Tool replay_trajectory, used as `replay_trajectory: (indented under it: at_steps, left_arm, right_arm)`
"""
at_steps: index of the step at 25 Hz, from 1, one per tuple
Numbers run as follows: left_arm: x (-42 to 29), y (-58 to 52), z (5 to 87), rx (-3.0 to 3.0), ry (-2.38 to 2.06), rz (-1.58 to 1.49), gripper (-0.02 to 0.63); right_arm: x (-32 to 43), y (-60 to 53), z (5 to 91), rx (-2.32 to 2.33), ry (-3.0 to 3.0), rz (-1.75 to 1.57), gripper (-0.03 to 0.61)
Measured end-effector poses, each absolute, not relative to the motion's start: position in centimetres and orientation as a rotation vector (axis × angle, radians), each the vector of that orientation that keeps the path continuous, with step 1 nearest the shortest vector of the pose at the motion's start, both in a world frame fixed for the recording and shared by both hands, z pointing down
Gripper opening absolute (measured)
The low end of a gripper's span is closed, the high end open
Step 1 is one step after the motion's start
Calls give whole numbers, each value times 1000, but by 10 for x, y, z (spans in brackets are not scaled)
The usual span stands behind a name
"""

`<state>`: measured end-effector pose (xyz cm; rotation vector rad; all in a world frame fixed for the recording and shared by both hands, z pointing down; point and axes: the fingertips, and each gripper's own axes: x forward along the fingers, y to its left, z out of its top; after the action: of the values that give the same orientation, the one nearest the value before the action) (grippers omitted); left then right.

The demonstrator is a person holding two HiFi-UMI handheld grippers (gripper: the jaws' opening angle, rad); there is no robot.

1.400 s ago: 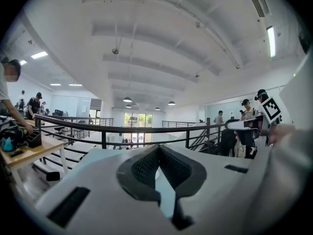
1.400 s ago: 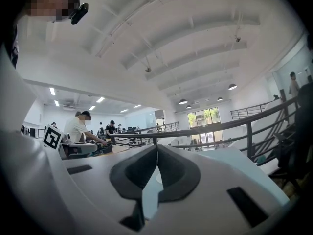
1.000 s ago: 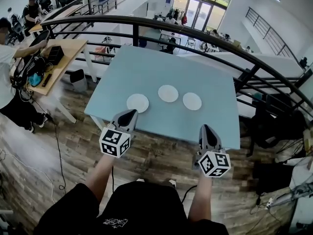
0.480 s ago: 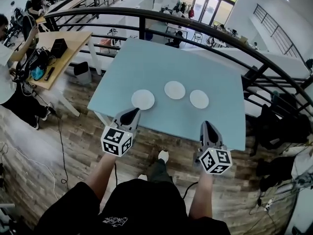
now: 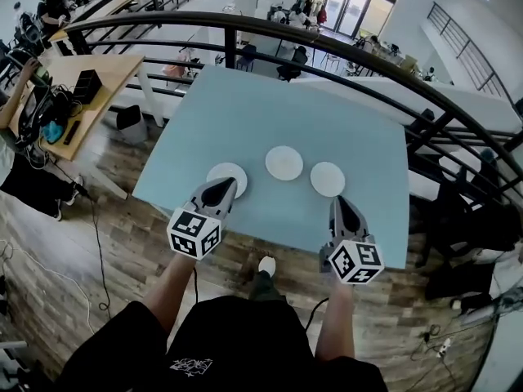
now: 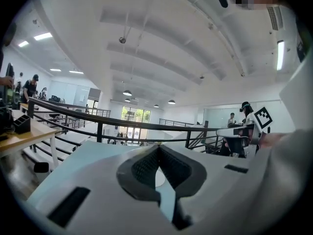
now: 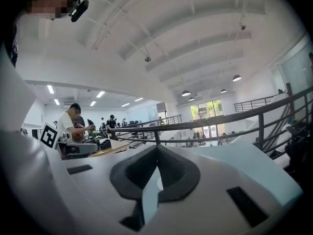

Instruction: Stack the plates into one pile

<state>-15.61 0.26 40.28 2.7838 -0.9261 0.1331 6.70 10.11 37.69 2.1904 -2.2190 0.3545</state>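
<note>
Pressed together tip to tip on nothing, at both the left gripper (image 5: 221, 185) and the right gripper (image 5: 337, 203), each held over the near edge of the table (image 5: 245, 104). Just beyond the left tips and partly hidden under them in the head view, flat on the table's near half: the left plate (image 5: 226, 171); nearer the table's middle, the middle plate (image 5: 284, 162); ahead of the right tips and apart from them, the right plate (image 5: 327, 179). All three lying separately in a shallow row across the table, not yet piled.
</note>
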Motion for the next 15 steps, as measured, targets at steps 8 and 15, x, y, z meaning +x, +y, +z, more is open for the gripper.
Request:
replay_trajectory:
  at_steps: [8,15]
  left_arm:
    - [-101,-50,410,2738,-976,207,8]
    - [-63,-88,427,2699,-1032,260,8]
  right_arm:
    - [112,39,395,2079,-2275,425,6]
    - [146,-12,413,1983,-2318,454,6]
